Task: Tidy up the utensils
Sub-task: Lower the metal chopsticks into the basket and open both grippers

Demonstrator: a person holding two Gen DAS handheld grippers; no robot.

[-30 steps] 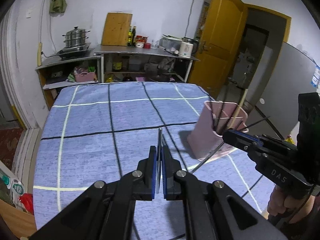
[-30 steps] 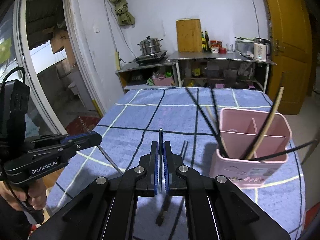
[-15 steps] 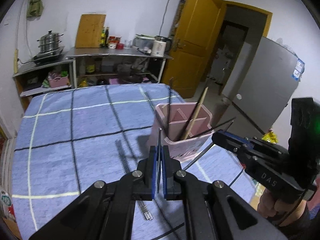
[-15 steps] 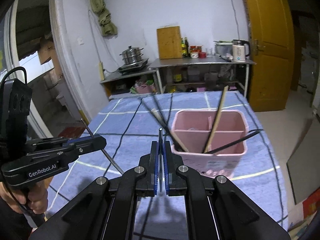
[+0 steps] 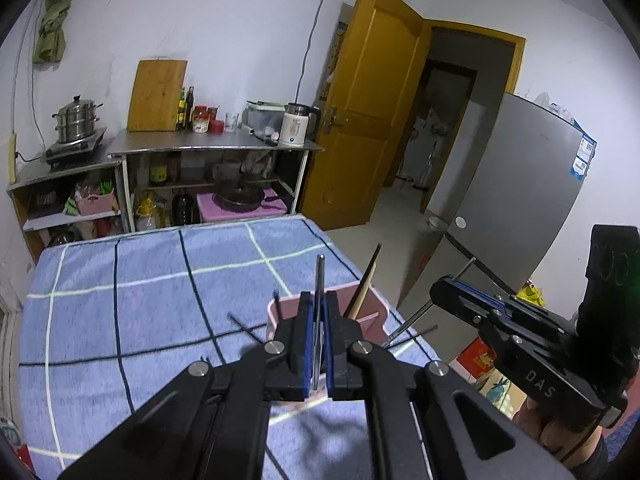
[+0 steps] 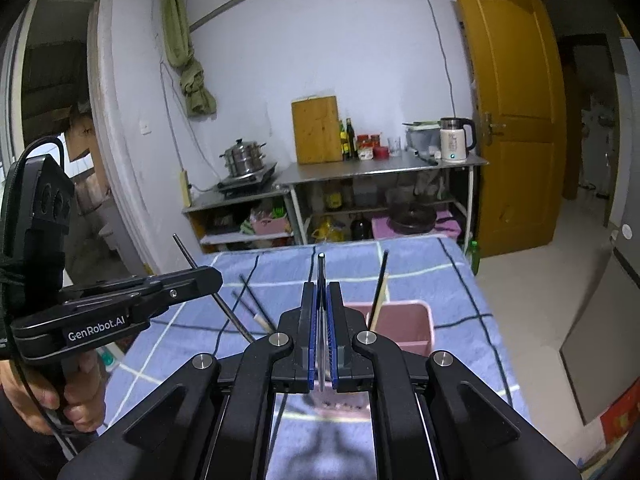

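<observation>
Overhead, two hand-held grippers (image 5: 319,300) (image 6: 321,300), each clamping a metal chopstick (image 5: 319,280) (image 6: 321,276).

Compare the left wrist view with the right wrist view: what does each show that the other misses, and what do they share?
Only the left wrist view shows the right gripper from outside, pinching a metal chopstick, and most of the grey fridge.

Only the right wrist view shows the left gripper from outside, shut on its own metal chopstick, the archway behind it, and loose chopsticks lying on the cloth.

Both show the pink holder with chopsticks standing in it, the blue checked cloth, the steel counter and the yellow door.
</observation>
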